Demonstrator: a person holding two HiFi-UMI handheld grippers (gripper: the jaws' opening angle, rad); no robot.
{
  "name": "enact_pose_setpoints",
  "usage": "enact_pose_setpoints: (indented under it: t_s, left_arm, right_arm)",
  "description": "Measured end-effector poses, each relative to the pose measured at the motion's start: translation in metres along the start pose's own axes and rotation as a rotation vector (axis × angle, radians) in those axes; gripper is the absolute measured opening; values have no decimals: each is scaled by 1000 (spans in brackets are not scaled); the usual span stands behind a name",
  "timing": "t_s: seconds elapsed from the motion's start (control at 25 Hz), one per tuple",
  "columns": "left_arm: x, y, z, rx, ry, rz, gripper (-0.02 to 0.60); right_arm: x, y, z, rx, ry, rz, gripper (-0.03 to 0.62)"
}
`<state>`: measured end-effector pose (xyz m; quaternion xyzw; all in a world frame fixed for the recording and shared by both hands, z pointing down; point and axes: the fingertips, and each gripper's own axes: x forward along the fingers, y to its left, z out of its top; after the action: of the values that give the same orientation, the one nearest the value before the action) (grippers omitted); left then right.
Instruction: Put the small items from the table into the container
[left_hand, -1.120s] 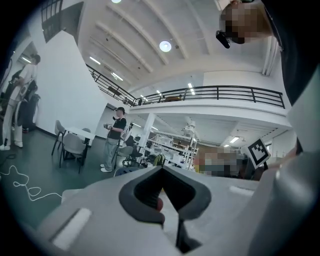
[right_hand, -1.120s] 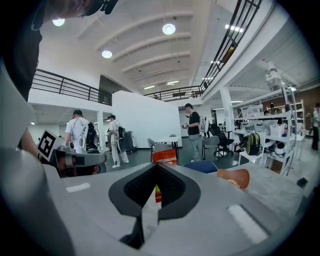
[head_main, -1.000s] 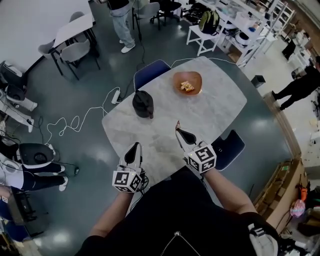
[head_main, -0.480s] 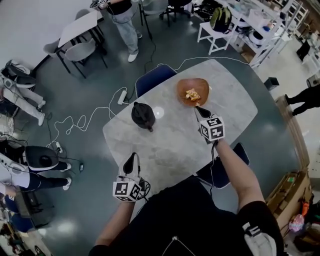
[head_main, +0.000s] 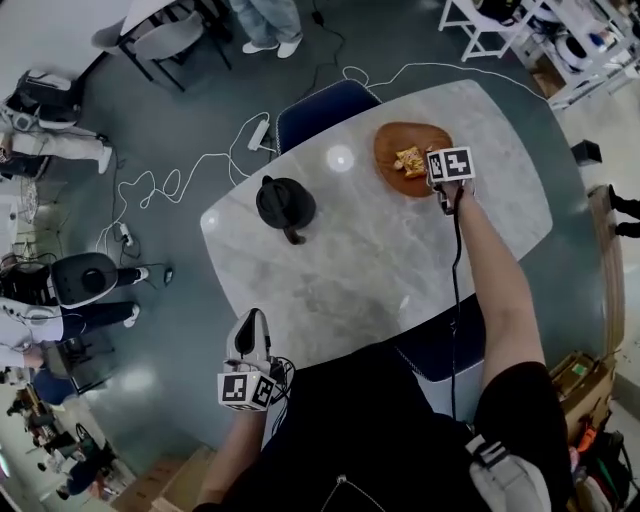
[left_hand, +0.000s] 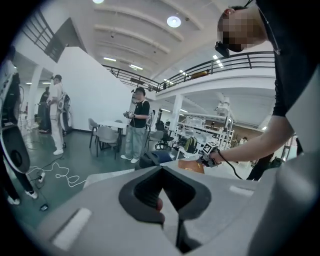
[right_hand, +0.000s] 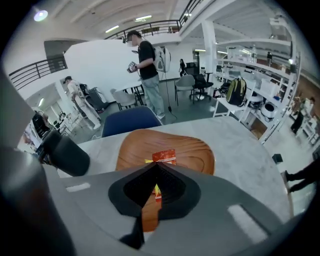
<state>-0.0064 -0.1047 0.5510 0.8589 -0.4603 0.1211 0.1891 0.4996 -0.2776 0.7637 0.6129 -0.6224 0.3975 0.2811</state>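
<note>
Wooden and brown, the shallow oval dish (head_main: 390, 180) at the pale marble worktop's (head_main: 350, 270) one o'clock carries small orange-and-yellow snack packets (right_hand: 164, 156). My right claw (right_hand: 157, 167) hangs over them pressed together, pinching nothing I can see, and my left claw (head_main: 252, 318) sits at seven o'clock, also closed. The packets look light, crinkly and slippery, so I'd pinch a crimped edge.

Small items (head_main: 408, 160) on tray (head_main: 390, 145): too tiny, indistinct.

obstacle: black jug (head_main: 285, 205) left of centre | table (head_main: 380, 270) middle bare
</note>
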Motion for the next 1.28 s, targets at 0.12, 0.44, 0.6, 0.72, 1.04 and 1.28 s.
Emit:
enact_pose_setpoints:
  t_s: [0.12,0.44,0.6,0.72,1.04,1.28]
  left_arm:
    - [-7,15,-16,-5,22,53,3]
    - [-20,20,-22,-2,49,106,3]
    - [-23,30,-26,1,29,117,3]
    - [-21,38,-22,5,8,103,3]
    - [-18,24,16,42,-114,-33,3]
    - [-39,4,57,81,-221,-138,3]
  right_arm:
    - [37,-18,2,18,77,-24,28]
    - [80,-30,-5,55,147,-78,36]
    - [77,-36,-2,85,109,-110,74]
    - [46,-36,20,109,-17,-144,67]
    - [-189,80,102,160,-644,44,28]
    - [-319,237,58,94,-799,331,28]
